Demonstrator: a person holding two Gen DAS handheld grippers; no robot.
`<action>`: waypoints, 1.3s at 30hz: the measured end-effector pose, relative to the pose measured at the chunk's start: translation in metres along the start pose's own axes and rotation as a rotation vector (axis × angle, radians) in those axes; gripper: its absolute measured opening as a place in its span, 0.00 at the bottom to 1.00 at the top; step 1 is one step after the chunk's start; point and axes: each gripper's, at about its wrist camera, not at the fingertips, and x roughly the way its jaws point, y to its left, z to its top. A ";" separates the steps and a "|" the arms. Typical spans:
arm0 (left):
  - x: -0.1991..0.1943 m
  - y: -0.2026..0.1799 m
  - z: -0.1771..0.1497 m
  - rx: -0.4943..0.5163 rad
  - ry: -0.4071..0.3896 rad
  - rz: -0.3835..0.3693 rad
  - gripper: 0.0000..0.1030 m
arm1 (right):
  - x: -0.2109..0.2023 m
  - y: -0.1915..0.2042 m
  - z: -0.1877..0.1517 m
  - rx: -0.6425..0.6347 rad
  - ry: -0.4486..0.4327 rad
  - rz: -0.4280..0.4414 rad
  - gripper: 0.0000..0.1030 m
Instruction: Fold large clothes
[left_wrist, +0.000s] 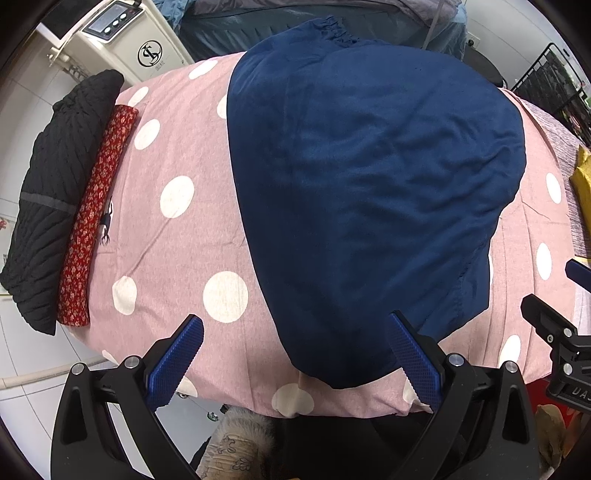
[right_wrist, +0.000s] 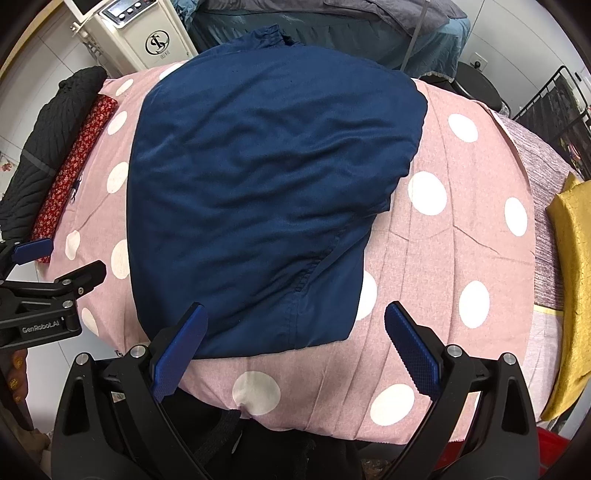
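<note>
Left gripper (left_wrist: 295, 354): jaws wide apart, holding nothing, at the near edge of the tabletop.
Right gripper (right_wrist: 295, 345): also wide apart, holding nothing.
Blue garment (right_wrist: 266, 184): lies spread on the pink dotted cover (right_wrist: 461, 229), just beyond both grippers.
Folded black garment (left_wrist: 55, 192) and red patterned cloth (left_wrist: 96, 214): together at the left edge.

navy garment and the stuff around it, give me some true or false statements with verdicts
1. The navy garment lies on a pink polka-dot cover. True.
2. The left gripper is clamped on the garment. False: its jaws are open, holding nothing.
3. The right gripper is open. True.
4. A folded red patterned cloth lies on the navy garment. False: it lies apart, beside a black knit.
5. The yellow fabric covers the garment. False: it sits off at the edge.
</note>
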 end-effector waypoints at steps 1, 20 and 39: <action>0.001 0.000 0.000 -0.003 0.005 -0.001 0.94 | -0.001 0.000 0.001 -0.003 -0.005 0.003 0.92; 0.028 0.002 -0.006 -0.049 0.057 -0.058 0.94 | 0.014 -0.028 -0.002 0.017 -0.072 0.040 0.92; 0.052 0.028 -0.050 -0.214 -0.022 -0.073 0.94 | 0.073 -0.129 0.033 0.094 -0.108 0.313 0.92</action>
